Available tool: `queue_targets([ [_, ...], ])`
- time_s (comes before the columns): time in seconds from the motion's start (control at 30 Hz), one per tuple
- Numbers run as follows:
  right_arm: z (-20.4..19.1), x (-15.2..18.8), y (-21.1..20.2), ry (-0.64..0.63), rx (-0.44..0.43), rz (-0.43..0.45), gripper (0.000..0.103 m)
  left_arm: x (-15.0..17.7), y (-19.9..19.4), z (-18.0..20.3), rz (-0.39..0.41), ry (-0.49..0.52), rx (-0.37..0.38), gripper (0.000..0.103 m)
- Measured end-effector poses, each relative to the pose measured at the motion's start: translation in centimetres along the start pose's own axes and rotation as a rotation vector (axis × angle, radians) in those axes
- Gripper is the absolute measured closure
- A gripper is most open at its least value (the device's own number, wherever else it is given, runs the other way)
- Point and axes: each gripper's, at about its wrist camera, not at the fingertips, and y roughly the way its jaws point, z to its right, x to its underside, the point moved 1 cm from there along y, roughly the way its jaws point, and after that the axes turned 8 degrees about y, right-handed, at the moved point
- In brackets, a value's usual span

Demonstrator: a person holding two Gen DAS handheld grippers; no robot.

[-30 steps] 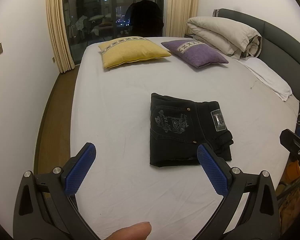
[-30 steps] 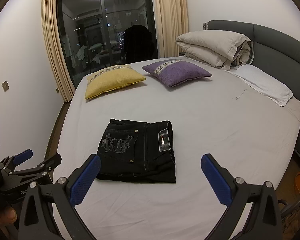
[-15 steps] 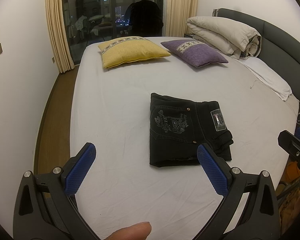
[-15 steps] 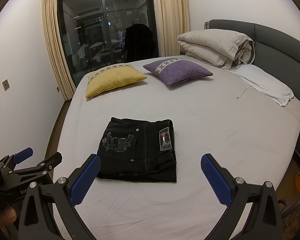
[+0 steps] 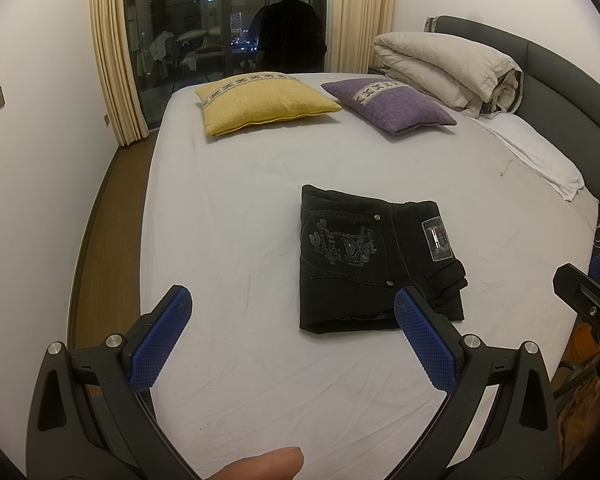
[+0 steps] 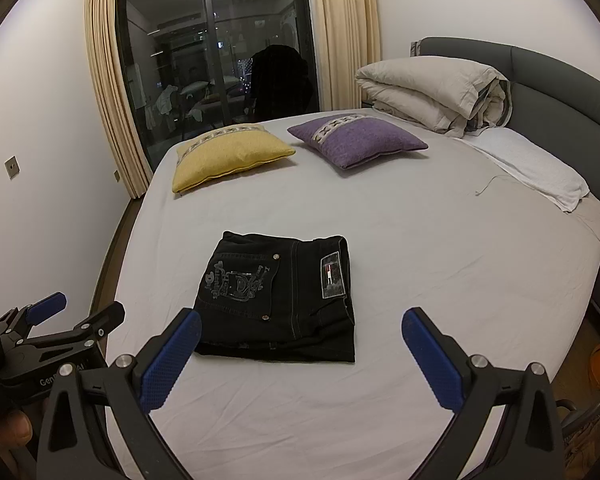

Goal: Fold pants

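Note:
Black pants lie folded into a compact rectangle on the white bed sheet, back pocket and label facing up. They also show in the right wrist view. My left gripper is open and empty, held above the sheet in front of the pants, not touching them. My right gripper is open and empty, held just in front of the pants. The left gripper also shows at the left edge of the right wrist view.
A yellow cushion and a purple cushion lie at the far side of the bed. A rolled beige duvet and a white pillow rest by the grey headboard. Wooden floor runs along the bed's left edge.
Both views have shifted very slightly. The pants lie unmoved and both grippers stay open.

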Motion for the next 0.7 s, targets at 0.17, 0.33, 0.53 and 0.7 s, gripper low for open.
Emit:
queue_targets([
  [0.17,0.05,0.23,-0.06,-0.001,-0.001,-0.002,0.000,0.07,0.12,0.02,-0.001,0.001,0.001,0.000],
  [0.33,0.10,0.37,-0.01,-0.003,-0.002,-0.005,0.000,0.10,0.15,0.01,-0.002,0.001,0.002,0.000],
  [0.53,0.11,0.31,-0.03,-0.004,-0.002,-0.005,0.000,0.14,0.24,-0.11,-0.003,0.002,0.003,0.000],
  [0.7,0.12,0.25,-0.05,-0.004,-0.002,-0.006,0.000,0.13,0.23,-0.11,-0.004,0.002,0.003,0.000],
])
